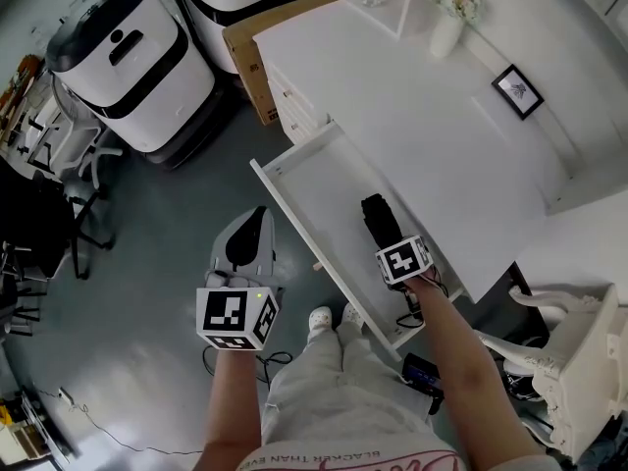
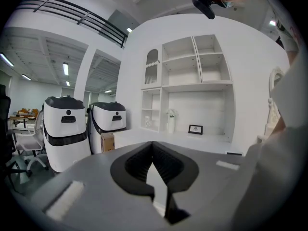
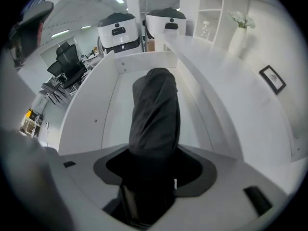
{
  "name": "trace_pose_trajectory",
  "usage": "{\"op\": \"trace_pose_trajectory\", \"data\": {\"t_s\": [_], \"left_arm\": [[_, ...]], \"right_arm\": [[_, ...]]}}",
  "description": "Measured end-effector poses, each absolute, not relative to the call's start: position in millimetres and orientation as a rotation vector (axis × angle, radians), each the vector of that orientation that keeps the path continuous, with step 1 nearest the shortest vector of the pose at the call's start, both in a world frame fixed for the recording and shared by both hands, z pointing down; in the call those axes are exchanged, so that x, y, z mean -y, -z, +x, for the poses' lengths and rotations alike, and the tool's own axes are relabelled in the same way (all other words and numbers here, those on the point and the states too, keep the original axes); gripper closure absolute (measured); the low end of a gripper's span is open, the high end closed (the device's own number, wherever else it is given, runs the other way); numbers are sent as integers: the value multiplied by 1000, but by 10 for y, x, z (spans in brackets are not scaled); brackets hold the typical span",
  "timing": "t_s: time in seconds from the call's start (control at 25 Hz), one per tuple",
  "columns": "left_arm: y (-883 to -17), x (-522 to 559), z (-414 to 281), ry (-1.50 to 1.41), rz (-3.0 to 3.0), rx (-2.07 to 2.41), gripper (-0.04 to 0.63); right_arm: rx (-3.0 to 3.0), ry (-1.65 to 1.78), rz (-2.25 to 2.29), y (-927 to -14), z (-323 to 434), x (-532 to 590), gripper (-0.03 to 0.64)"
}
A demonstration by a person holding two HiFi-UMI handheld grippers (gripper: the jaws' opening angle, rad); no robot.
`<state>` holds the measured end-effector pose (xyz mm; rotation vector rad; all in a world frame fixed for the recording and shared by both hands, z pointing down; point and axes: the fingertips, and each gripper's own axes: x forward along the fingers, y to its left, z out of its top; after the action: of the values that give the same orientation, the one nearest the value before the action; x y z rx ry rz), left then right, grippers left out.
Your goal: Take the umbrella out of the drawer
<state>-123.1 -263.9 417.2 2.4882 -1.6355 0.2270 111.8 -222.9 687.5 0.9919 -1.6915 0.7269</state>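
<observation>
The black folded umbrella (image 1: 377,218) hangs in my right gripper (image 1: 386,237), just above the bottom of the open white drawer (image 1: 306,196). In the right gripper view the umbrella (image 3: 156,112) runs up and away from the jaws, and my right gripper (image 3: 153,179) is shut on its near end. My left gripper (image 1: 253,224) hovers over the grey floor, left of the drawer's front panel. In the left gripper view, the dark pads of my left gripper (image 2: 153,150) meet at the tips with nothing between them.
The drawer sticks out from a white desk (image 1: 422,130) carrying a vase of flowers (image 1: 449,20) and a small picture frame (image 1: 517,91). Two white machines (image 1: 128,62) and a cardboard box (image 1: 257,62) stand behind. A white ornate chair (image 1: 579,361) is at the right.
</observation>
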Motion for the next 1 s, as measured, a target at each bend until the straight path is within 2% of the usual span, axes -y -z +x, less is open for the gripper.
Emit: {"op": "trace_pose_trajectory", "data": {"t_s": [1.0], "left_arm": [[-3504,2705,-1074,-91,2607,1678,588]], "right_arm": [[1833,-639,1078,-5969,1041,2350,348]]}}
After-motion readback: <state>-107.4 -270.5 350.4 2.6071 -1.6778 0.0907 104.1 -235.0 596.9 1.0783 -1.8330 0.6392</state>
